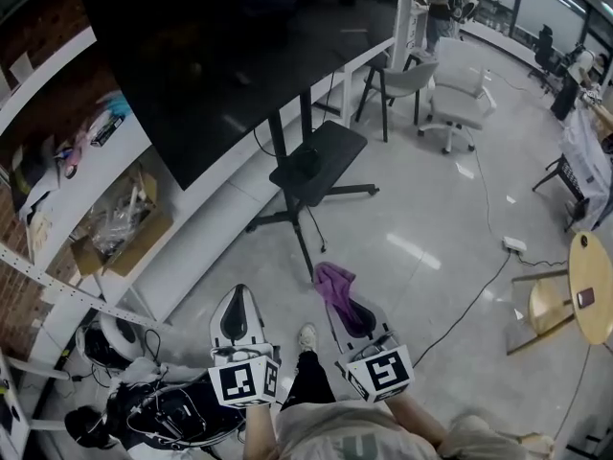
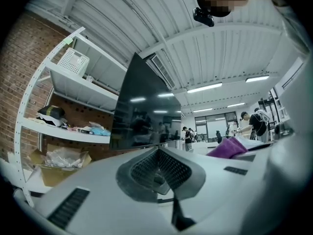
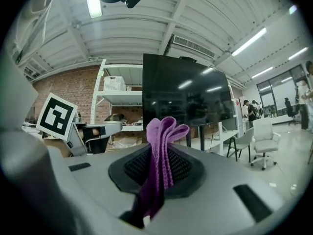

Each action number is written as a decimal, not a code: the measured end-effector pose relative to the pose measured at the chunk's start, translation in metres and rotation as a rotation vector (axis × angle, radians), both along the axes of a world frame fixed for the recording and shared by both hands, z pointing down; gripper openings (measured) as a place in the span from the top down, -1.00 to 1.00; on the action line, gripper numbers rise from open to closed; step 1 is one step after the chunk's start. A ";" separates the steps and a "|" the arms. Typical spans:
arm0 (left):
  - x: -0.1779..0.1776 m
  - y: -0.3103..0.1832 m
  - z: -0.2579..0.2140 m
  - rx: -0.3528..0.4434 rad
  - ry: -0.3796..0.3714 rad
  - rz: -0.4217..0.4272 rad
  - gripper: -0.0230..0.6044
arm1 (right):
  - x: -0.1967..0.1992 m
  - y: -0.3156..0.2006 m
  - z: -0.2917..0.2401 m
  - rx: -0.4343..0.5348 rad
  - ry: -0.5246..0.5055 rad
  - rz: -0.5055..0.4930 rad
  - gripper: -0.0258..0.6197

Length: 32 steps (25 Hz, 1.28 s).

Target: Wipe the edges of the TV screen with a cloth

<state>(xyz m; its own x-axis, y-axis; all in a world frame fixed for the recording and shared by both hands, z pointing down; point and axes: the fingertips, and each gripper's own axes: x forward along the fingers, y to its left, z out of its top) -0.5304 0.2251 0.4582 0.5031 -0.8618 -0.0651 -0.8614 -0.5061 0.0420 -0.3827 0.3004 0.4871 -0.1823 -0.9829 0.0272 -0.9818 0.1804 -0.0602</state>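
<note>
Since the right gripper (image 1: 356,316) is clamped on the purple cloth (image 1: 334,281), it does the wiping: the TV screen (image 1: 220,56) stands ahead and leftward, well apart, lower edge nearest (the left gripper (image 1: 236,316) is pinched together, empty).

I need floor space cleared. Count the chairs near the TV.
2: a grey chair beyond the TV stand, and a white swivel chair just right of it. More may stand farther back, too small to tell.

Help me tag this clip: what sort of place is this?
Probably an open-plan office or lab workspace: a large black TV screen, white metal shelving against a brick wall, and a pale swivel office chair.
</note>
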 end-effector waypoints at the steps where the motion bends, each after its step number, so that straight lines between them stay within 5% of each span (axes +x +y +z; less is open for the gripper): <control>1: -0.002 -0.014 -0.001 0.000 0.003 -0.002 0.88 | -0.002 -0.016 -0.003 0.003 0.004 -0.008 0.73; 14: -0.023 -0.202 -0.034 0.064 -0.008 -0.024 0.88 | -0.053 -0.217 -0.028 0.008 -0.010 -0.108 0.73; 24: -0.017 -0.241 -0.046 0.082 -0.018 -0.061 0.88 | -0.062 -0.268 -0.034 0.021 -0.027 -0.204 0.73; 32: -0.053 -0.257 -0.029 0.032 -0.018 -0.230 0.88 | -0.097 -0.297 -0.036 0.020 0.048 -0.423 0.73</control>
<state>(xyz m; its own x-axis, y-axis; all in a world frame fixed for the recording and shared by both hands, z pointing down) -0.5837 -0.0321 0.4290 0.2946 -0.9516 -0.0869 -0.9549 -0.2968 0.0126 -0.4797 0.0036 0.4512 -0.5688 -0.8221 0.0270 -0.8225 0.5687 -0.0087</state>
